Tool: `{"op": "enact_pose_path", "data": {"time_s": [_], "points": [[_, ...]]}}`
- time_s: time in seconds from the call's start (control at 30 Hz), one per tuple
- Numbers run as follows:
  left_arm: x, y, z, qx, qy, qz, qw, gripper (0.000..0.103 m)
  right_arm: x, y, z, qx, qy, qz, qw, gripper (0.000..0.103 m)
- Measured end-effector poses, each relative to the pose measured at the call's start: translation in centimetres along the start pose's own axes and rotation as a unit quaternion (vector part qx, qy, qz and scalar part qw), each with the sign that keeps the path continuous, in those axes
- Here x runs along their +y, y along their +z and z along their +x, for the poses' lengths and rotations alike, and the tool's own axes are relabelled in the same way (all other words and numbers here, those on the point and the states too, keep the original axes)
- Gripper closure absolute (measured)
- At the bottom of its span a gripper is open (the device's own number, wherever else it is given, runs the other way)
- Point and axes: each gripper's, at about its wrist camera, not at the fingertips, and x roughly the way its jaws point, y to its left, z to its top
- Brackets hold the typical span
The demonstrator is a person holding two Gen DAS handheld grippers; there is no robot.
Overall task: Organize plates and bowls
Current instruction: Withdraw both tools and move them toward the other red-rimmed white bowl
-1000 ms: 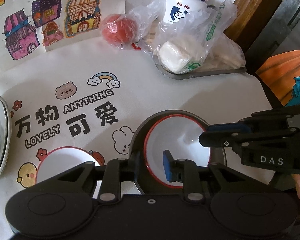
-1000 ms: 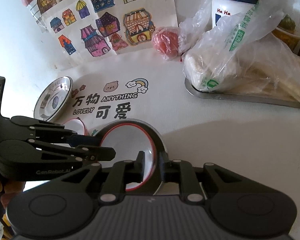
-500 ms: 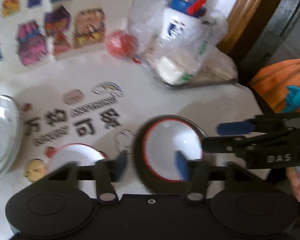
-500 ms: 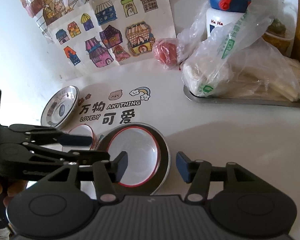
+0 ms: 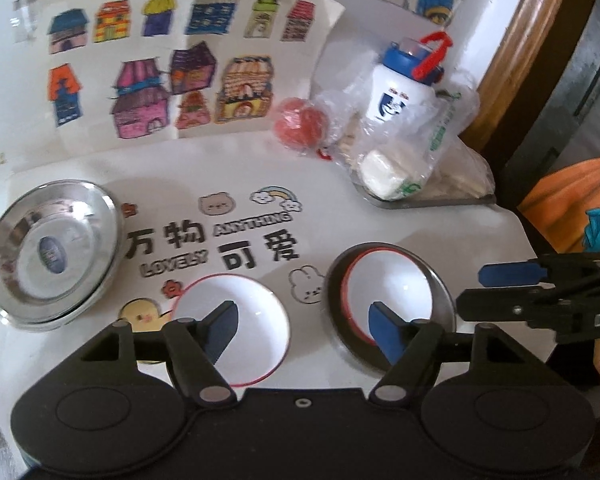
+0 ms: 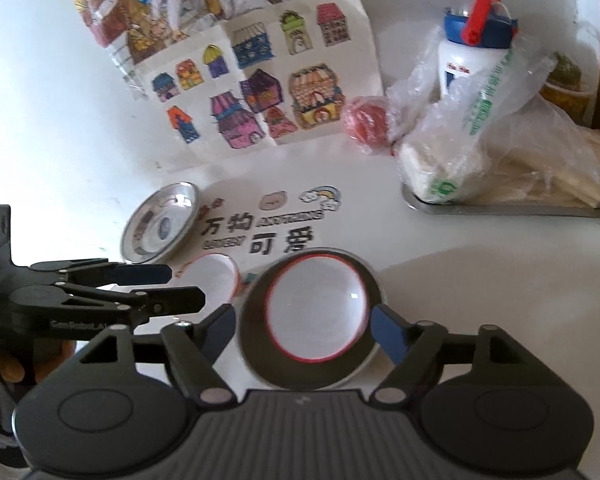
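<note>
Two grippers hang over the bowls, jaws opening and pinching nothing.

Left gripper [image 5: 300, 320] and right gripper [image 6: 304, 330] both hover with nothing between their pads. A red-rimmed bowl [image 6: 316, 312] sits nested in a steel plate [image 6: 256, 356] near the table edge; a second red-rimmed bowl [image 5: 256, 320] stands just beside it, and a stack of steel plates [image 5: 52, 252] lies further left. The bowls look stiff, glossy and probably breakable, so a rim grip seems safest. The bagged food tray [image 5: 428, 200], bottle [image 5: 404, 84] and wrapped red ball [image 5: 300, 124] stand well apart.
</note>
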Motion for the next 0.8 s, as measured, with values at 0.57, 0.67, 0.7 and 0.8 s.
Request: {"op": "enact_pose_path", "data": {"time_s": [0.57, 0.67, 0.7, 0.8], "points": [[4.9, -3.0, -5.3, -0.05, 0.058, -0.055, 0.9956, 0.01, 4.8, -0.5, 0.7, 0.003, 0.053, -0.039, 0.998, 0.008], [5.3, -3.3, -5.4, -0.052, 0.061, -0.059, 0.995, 0.008, 5.6, -0.4, 1.1, 0.004, 0.061, -0.048, 0.997, 0.005], [5.5, -3.5, -5.5, -0.052, 0.061, -0.061, 0.9949, 0.006, 5.8, -0.3, 1.3, 0.006, 0.063, -0.05, 0.997, 0.004], [6.3, -3.8, -5.3, -0.053, 0.064, -0.07, 0.9941, 0.004, 6.2, 0.0, 2.1, 0.011, 0.065, -0.059, 0.996, 0.001]]}}
